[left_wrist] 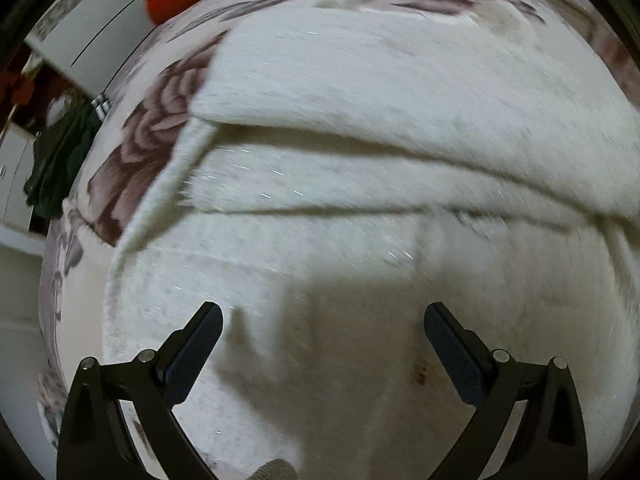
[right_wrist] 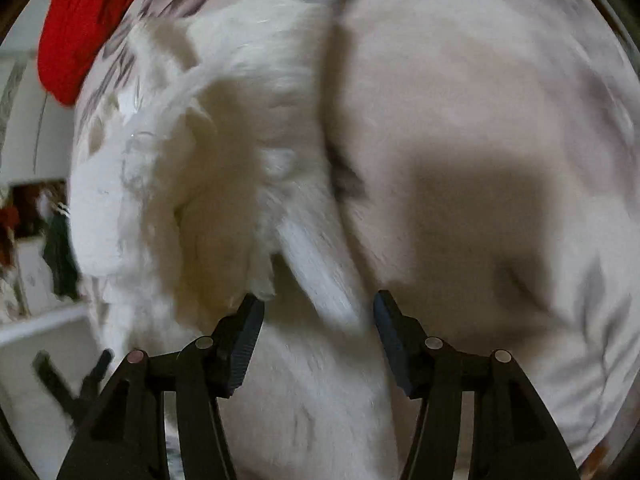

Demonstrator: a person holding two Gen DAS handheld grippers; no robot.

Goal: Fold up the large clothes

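A fluffy white garment (left_wrist: 360,128) lies in folded layers across a floral bedspread (left_wrist: 148,136), filling the near and middle of the bed. The left gripper (left_wrist: 323,322) hangs over it with jaws wide apart, holding nothing. The right gripper (right_wrist: 319,312) is also spread open and empty, a white strip (right_wrist: 320,276) of the garment lying between its tips. A red cloth (right_wrist: 84,28) sits far left.
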